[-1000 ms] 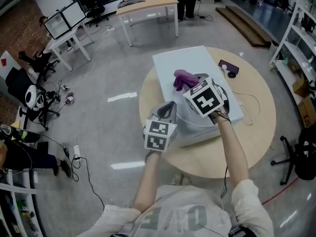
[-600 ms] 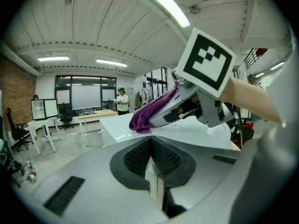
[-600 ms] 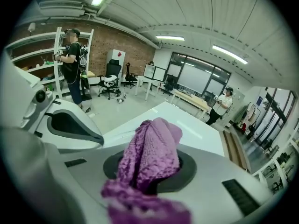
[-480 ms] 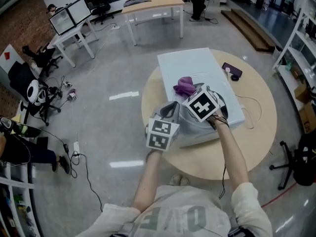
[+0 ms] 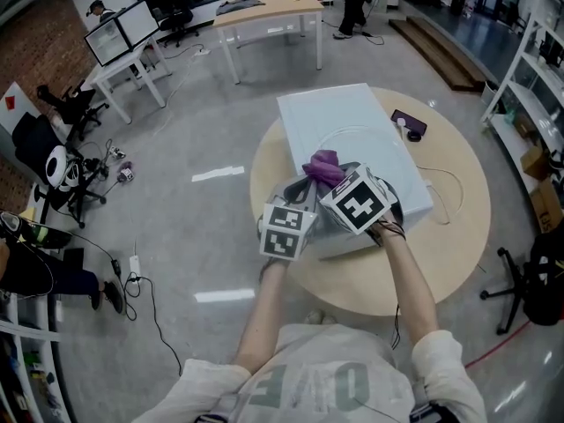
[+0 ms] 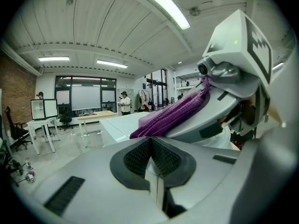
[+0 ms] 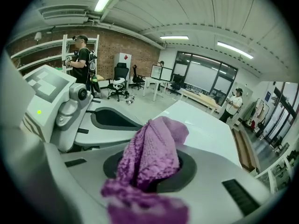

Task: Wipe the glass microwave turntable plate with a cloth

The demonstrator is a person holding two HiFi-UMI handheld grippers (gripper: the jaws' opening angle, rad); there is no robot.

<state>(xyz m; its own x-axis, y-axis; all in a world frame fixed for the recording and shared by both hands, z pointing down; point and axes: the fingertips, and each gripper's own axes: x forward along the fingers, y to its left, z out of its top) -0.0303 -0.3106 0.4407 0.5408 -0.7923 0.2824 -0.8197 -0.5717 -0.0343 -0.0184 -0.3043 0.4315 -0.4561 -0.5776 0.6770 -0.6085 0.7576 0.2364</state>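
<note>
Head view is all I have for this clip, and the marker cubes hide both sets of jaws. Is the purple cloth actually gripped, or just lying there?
Observer: Gripped. The right gripper view shows the purple cloth pinched between the jaws of the right hand-held gripper.
Operator: Does the left one have hold of the cloth too?
Observer: No. In the left gripper view, the left hand-held gripper has its jaws closed together with no cloth between them.
</note>
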